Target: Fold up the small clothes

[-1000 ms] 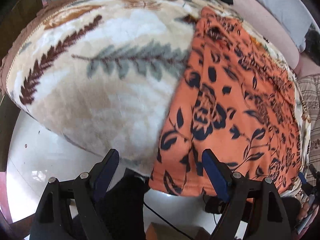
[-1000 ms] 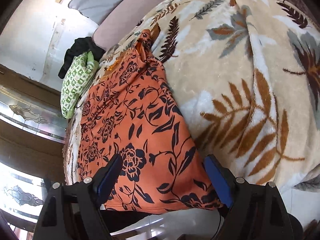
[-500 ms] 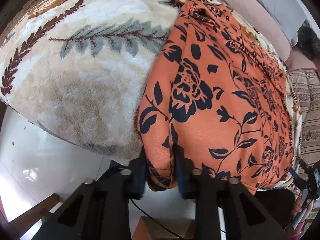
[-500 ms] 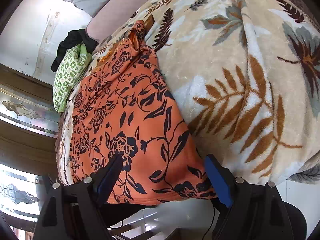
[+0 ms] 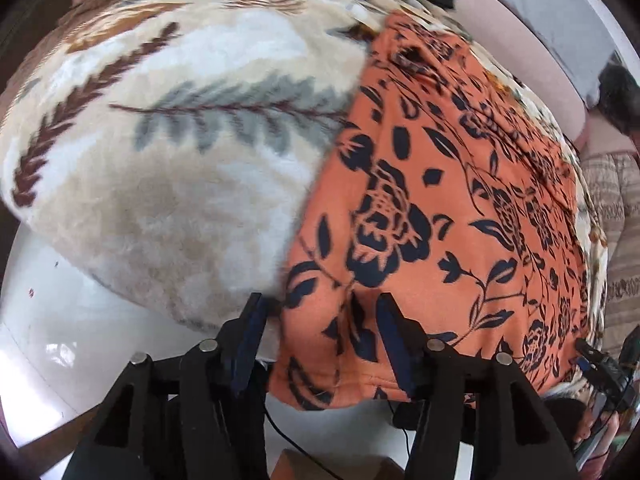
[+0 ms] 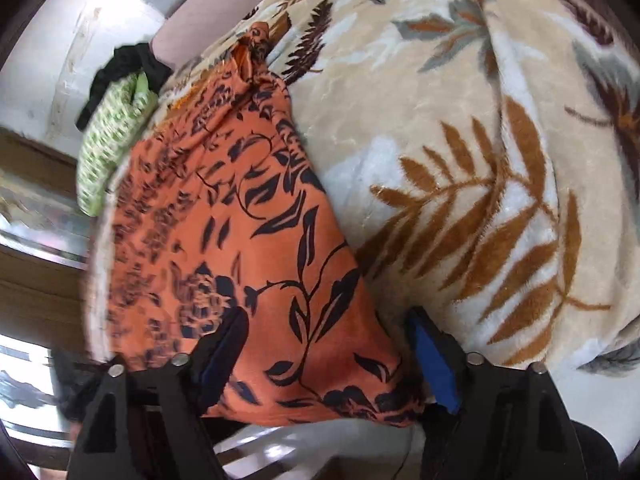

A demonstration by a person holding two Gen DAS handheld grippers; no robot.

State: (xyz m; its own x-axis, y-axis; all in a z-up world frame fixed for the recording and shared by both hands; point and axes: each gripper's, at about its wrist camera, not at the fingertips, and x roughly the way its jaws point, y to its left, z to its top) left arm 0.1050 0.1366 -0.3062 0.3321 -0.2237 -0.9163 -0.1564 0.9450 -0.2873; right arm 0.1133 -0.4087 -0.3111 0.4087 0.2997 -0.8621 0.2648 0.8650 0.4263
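Note:
An orange garment with dark navy flowers (image 5: 460, 208) lies spread flat on a cream leaf-print blanket (image 5: 180, 152), its near hem hanging over the blanket's front edge. My left gripper (image 5: 320, 336) is open, its jaws either side of the garment's near left corner. In the right wrist view the same garment (image 6: 240, 240) runs away from me. My right gripper (image 6: 324, 352) is open around the garment's near right corner, the cloth lying between the blue pads (image 6: 430, 360).
A green patterned cloth (image 6: 112, 140) and a black cloth (image 6: 124, 68) lie at the blanket's far end. A pink sofa back (image 5: 520, 28) runs behind. White glossy floor (image 5: 52, 320) lies below the blanket edge. A person in striped clothes (image 5: 616, 216) sits at right.
My left gripper was open, shut on the garment's corner half a second ago, and now is open again. My right gripper stayed open and moved closer onto its corner.

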